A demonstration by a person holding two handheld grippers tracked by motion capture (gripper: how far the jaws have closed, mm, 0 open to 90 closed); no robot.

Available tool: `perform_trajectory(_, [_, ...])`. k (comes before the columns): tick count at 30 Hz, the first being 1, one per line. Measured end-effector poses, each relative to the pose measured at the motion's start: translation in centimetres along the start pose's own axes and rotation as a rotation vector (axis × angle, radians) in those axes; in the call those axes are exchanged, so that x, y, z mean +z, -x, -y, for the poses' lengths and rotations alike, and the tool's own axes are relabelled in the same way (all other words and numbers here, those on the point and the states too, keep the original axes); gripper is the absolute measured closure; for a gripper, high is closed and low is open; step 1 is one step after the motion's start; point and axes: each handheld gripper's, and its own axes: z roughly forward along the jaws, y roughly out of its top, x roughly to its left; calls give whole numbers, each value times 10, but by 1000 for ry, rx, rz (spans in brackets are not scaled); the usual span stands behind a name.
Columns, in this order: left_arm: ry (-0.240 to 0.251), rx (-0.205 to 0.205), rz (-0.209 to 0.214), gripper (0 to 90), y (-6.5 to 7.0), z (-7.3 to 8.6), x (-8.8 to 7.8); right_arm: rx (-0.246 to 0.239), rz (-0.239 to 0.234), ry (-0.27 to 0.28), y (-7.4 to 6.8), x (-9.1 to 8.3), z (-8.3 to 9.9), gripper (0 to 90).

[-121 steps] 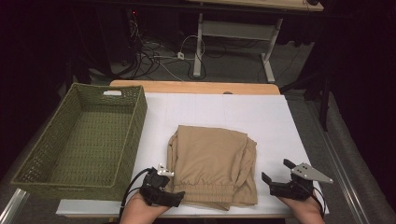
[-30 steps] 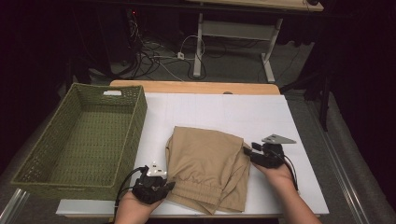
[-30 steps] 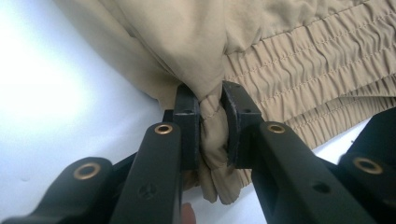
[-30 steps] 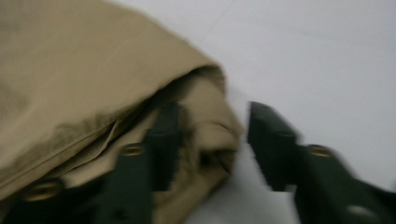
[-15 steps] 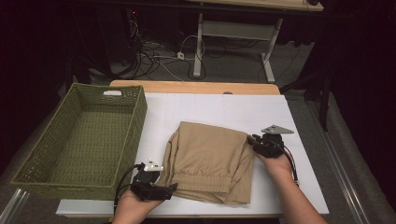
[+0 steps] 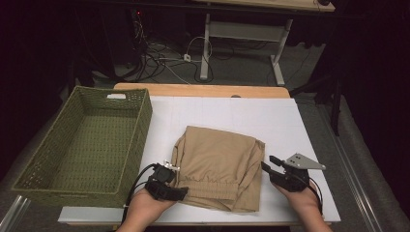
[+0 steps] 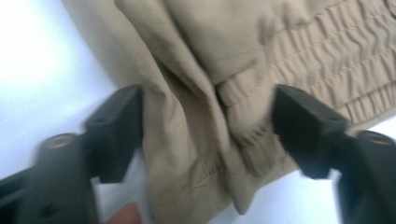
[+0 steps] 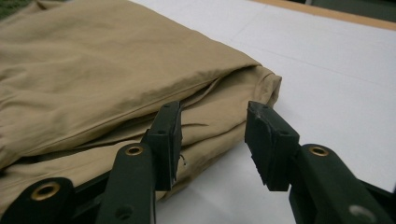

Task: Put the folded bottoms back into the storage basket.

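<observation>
The right gripper (image 6: 269, 166) has drawn back toward the near edge from where it sat half a second ago, and now rests at the right edge of the folded tan trousers (image 6: 220, 164), fingers spread. The left gripper (image 6: 180, 192) stays at the near-left waistband corner, fingers spread around the cloth. The trousers lie mid-desk (image 6: 270, 121) beside the empty green wicker basket (image 6: 82, 145); both-sided lifting seems imminent.

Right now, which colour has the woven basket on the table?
The basket is olive green; this shows best in the high view.
</observation>
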Motion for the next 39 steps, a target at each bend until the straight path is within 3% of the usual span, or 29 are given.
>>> perform_trajectory(3, [3,17,27,516,3,-1,0,4,-12,23,-3,-5,5,574])
perform_trajectory(6, [-8,49,45,631,7,-2,0,-20,-18,19,-6,-6,6,572])
perform_trajectory(11, [-3,73,61,764,8,-3,0,-11,-29,18,-6,-4,8,572])
perform_trajectory(16, [-17,82,54,777,9,-6,-3,-9,-31,25,-8,-4,8,564])
perform_trajectory(20, [-20,83,36,777,10,-7,-7,-9,-40,34,-9,-3,8,502])
perform_trajectory(29, [-70,67,12,775,12,-1,-17,32,-64,57,-6,0,10,213])
perform_trajectory(39, [-138,46,9,772,11,12,-26,37,-51,90,-5,3,7,39])
